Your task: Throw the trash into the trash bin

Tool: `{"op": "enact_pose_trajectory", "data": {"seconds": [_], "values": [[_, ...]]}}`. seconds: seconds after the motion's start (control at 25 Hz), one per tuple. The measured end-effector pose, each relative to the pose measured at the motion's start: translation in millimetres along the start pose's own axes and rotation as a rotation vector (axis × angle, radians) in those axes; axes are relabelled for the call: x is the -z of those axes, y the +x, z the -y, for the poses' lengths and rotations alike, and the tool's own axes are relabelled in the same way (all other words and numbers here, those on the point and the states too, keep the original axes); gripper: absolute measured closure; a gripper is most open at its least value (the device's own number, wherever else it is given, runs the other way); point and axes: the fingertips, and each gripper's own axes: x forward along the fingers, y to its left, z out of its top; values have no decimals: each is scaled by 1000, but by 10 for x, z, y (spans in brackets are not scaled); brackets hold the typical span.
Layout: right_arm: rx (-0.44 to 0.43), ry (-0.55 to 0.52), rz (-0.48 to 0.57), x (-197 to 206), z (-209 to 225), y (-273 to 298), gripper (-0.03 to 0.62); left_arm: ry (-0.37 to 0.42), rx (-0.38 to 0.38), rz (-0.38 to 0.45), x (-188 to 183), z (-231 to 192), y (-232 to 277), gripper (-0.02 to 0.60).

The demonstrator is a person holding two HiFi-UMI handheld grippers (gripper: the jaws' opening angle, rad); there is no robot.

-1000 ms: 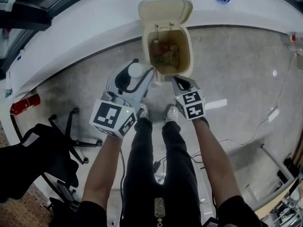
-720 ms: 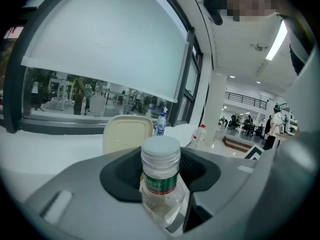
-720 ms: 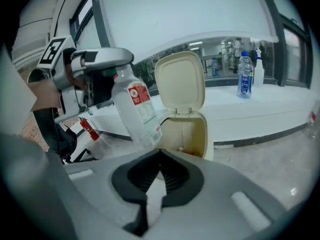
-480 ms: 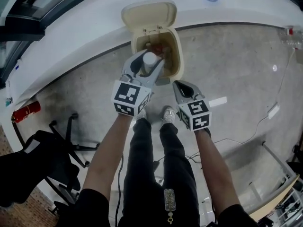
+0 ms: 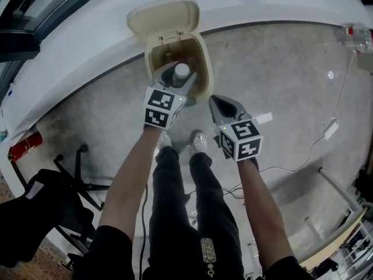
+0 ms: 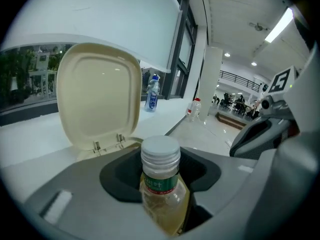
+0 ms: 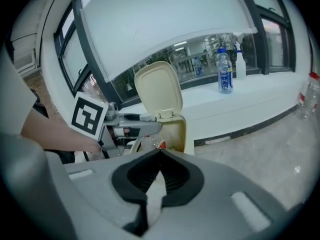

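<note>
The cream trash bin (image 5: 200, 69) stands against the white ledge with its lid (image 5: 163, 17) flipped up; trash shows inside. My left gripper (image 5: 177, 77) is shut on a small clear bottle (image 6: 161, 194) with a white cap (image 5: 181, 70), green label and yellowish liquid, and holds it over the bin's mouth. In the left gripper view the lid (image 6: 97, 91) rises just beyond the cap. My right gripper (image 5: 217, 102) hangs beside the bin's near right corner, shut on a white scrap of tissue (image 7: 154, 196). From the right gripper view the bin (image 7: 176, 131) and the left gripper (image 7: 142, 126) lie straight ahead.
A blue-labelled water bottle (image 7: 224, 71) and a spray bottle (image 7: 238, 59) stand on the ledge. Another bottle (image 7: 310, 96) is at the far right. A white paper (image 5: 262, 118) and a cable (image 5: 303, 156) lie on the floor. A red extinguisher (image 5: 23, 144) and black chair (image 5: 52, 191) are left.
My left gripper has carried the bottle forward and down, from beside the bin to over its opening. The right gripper has drifted a little to the right, still shut.
</note>
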Motion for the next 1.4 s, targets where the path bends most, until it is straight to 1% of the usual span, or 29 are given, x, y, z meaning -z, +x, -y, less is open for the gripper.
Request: {"op": "enact_pose_trajectory", "data": {"seconds": [0.12,0.32,0.44,0.52,0.64,0.76,0.88,1.04,1.2,1.32,1.4], "values": [[-5,17,9,-135,61,63,592,-1,-5,-62,157,-76,99,374],[-1,37,16,-272,142,154,592,-22,-1,-191,443,-106,169,373],[0,40,15,-305,125,200,592,-37,7,-231,551,-127,157,370],[-1,45,11,-295,116,214,592,-54,22,-247,584,-119,160,341],[-1,54,4,-266,97,233,592,-52,31,-248,529,-125,151,307],[-1,61,4,-265,83,250,592,-43,24,-237,437,-177,110,305],[1,70,15,-320,71,251,591,-40,1,-232,322,-296,23,305],[-2,71,33,-483,15,262,592,-34,-43,-240,197,-564,-167,305],[-5,56,56,-734,-96,276,592,-22,-90,-231,-19,-907,-431,223],[-3,40,73,-926,-188,261,592,-4,-115,-192,-343,-1167,-590,192],[4,29,83,-1048,-225,241,592,28,-108,-168,-609,-1283,-629,183]]}}
